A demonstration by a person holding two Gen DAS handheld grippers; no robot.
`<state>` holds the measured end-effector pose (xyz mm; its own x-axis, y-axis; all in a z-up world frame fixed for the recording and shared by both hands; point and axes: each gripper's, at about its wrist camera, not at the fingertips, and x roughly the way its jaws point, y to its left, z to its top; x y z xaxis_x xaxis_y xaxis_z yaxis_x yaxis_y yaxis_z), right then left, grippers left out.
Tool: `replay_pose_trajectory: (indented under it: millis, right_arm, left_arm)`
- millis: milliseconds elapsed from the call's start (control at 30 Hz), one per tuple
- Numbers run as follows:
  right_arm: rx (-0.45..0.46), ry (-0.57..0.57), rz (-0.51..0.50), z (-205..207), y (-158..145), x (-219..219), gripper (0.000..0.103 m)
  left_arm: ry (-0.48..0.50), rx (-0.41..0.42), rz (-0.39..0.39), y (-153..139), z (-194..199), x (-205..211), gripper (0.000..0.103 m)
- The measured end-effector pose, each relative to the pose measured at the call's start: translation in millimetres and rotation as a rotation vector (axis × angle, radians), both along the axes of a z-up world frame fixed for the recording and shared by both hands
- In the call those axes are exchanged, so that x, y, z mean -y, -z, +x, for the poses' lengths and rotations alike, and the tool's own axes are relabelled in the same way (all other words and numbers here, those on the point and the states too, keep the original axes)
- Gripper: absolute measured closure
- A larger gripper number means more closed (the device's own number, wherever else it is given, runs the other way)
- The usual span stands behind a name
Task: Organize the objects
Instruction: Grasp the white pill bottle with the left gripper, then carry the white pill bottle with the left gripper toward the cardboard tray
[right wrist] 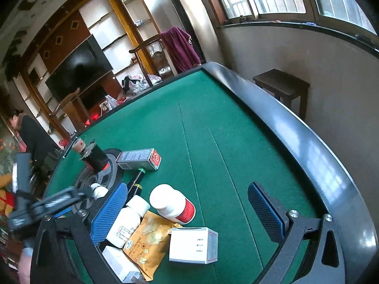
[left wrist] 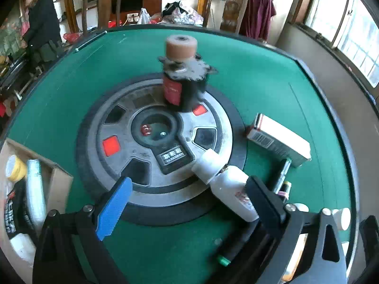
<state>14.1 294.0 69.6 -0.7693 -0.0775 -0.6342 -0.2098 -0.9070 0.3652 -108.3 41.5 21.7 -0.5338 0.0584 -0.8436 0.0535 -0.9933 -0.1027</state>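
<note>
On the green felt desk (left wrist: 71, 90), the left tongs (left wrist: 187, 203) stand apart around a lying white plastic bottle (left wrist: 227, 184), seemingly about to close; the right tongs (right wrist: 189, 213) hover apart over clutter.

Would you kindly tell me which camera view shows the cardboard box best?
The left wrist view: the cardboard box sits at its left edge, open, with a yellow tape roll and a silver cylinder inside. The right wrist view does not show it.
</note>
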Motion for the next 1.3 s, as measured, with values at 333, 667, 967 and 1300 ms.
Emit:
replay_pose_trajectory:
  millis: [333,667,967,1300]
  right_arm:
    - [0.019,0.003,-0.02,-5,5,2,0.0]
    - [0.025,0.015,0.002,-7,8,3,0.0]
    - [0.049,0.029,0.028,-12,15,4,0.0]
    - [0.062,0.023,0.126,-16,20,20,0.0]
  left_arm:
    - [0.057,0.027,-0.063,10,-10,-28,0.006]
    - [0.221,0.044,-0.1,17,7,-35,0.07]
    - [0.233,-0.005,0.053,-10,67,21,0.07]
    - [0.239,-0.195,0.066,-69,157,85,0.07]
